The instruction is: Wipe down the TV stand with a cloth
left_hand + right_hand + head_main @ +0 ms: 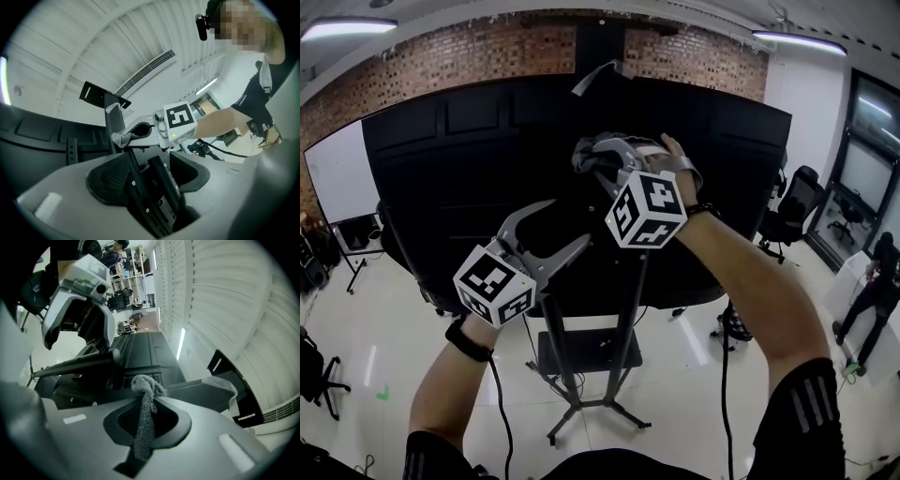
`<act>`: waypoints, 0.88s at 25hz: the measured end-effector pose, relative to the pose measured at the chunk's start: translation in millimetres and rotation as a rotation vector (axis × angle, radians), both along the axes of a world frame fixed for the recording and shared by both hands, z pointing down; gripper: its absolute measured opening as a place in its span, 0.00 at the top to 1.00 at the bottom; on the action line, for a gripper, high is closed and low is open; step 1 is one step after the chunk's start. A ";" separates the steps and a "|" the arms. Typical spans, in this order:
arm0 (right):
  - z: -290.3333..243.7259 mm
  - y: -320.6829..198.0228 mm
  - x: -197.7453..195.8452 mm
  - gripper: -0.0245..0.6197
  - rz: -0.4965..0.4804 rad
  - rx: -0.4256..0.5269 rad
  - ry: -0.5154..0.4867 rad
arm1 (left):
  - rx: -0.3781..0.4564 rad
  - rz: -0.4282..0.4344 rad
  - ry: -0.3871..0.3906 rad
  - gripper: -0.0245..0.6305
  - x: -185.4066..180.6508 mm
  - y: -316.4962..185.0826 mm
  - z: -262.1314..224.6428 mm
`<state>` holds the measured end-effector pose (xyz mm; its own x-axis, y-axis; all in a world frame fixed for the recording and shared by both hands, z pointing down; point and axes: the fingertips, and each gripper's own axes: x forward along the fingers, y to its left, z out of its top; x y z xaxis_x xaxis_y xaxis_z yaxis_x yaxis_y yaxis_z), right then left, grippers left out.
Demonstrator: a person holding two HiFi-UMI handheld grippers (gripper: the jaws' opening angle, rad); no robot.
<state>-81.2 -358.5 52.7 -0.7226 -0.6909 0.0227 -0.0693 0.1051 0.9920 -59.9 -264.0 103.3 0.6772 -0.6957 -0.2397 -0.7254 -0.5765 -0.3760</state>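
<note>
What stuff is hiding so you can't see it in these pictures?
- TV screen: head view shows only its back.
- Where the cloth meets the stand: head view, covered by the right gripper and hand.
- The far person at the right: head view, too small for detail.

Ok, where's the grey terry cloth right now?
The grey cloth sits clamped in the right gripper, upper centre of head view, by the black stand post.

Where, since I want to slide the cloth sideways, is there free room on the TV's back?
Free: the TV's back left of the post, toward the whiteboard, and right of it, toward the chair. Crowded: at the post, where the right gripper holds the cloth and the open left gripper straddles the post.
</note>
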 end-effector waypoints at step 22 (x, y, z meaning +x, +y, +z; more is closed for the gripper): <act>153.9 -8.3 -4.3 0.93 0.163 0.217 0.372 | -0.151 -0.057 0.050 0.51 -9.1 -8.2 118.8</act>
